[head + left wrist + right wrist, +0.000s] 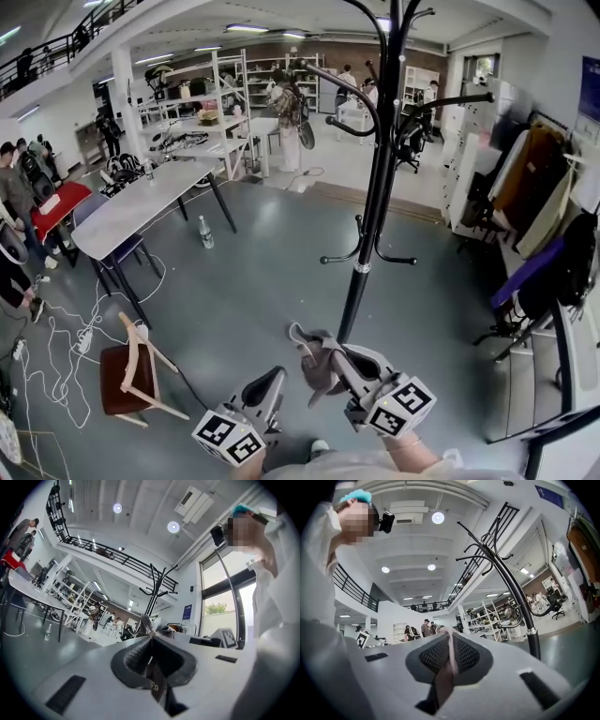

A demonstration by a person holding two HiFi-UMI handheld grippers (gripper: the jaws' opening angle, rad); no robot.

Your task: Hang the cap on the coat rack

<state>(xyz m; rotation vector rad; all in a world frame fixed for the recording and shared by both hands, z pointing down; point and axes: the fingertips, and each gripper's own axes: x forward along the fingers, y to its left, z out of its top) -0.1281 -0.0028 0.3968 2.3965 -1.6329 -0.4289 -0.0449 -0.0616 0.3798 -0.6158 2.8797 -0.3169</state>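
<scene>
Head view: the left gripper [277, 375] and the right gripper [330, 356] are held low and point forward. The cap [312, 367] hangs between their tips, close to the coat rack [375, 206] pole.

Left gripper view: jaws clenched on a cap [143, 623] strip.

Right gripper view: jaws clenched on cap [443, 630] fabric. The coat rack [520, 606] stands to the right.

Bright, evenly lit hall seen through fisheye lenses.
Round ceiling lights [173, 526] and a window [215, 573] glare white; edges bend and darken; floor shadows are soft.
</scene>
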